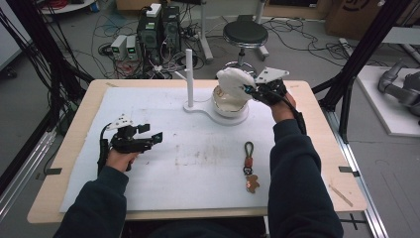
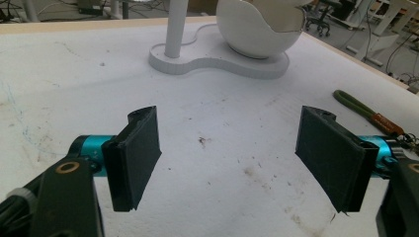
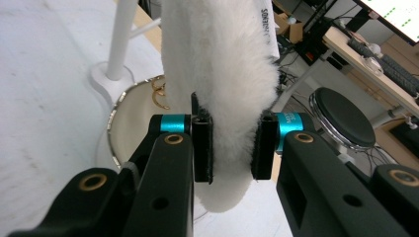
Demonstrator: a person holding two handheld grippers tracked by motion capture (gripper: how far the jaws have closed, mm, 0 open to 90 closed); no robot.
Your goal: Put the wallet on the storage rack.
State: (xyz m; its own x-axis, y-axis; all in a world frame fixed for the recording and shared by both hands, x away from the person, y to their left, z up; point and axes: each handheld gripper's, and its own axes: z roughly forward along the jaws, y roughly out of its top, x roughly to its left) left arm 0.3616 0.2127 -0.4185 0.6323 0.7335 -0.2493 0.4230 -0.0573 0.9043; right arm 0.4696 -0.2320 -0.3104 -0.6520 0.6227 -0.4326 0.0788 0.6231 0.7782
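Observation:
My right gripper (image 1: 247, 90) is shut on a white fluffy pad (image 1: 233, 80) and holds it just above a white egg-shaped bowl (image 1: 229, 105) at the far middle of the table. In the right gripper view the pads (image 3: 202, 148) squeeze the fluffy pad (image 3: 217, 64). Below it lies the bowl's cream inside (image 3: 133, 123) with a small gold piece (image 3: 159, 96) in it. My left gripper (image 1: 153, 135) hovers low over the white mat at the left. In its own view the left gripper (image 2: 230, 163) is wide open with nothing between the jaws, and it faces the bowl (image 2: 257, 34).
The bowl sits on a white stand (image 1: 198, 108) with an upright post (image 1: 188, 74). A green-looped keychain with a small brown bear (image 1: 250, 168) lies on the mat near my right forearm. Beyond the table's far edge are a stool (image 1: 245, 33) and computers (image 1: 158, 29).

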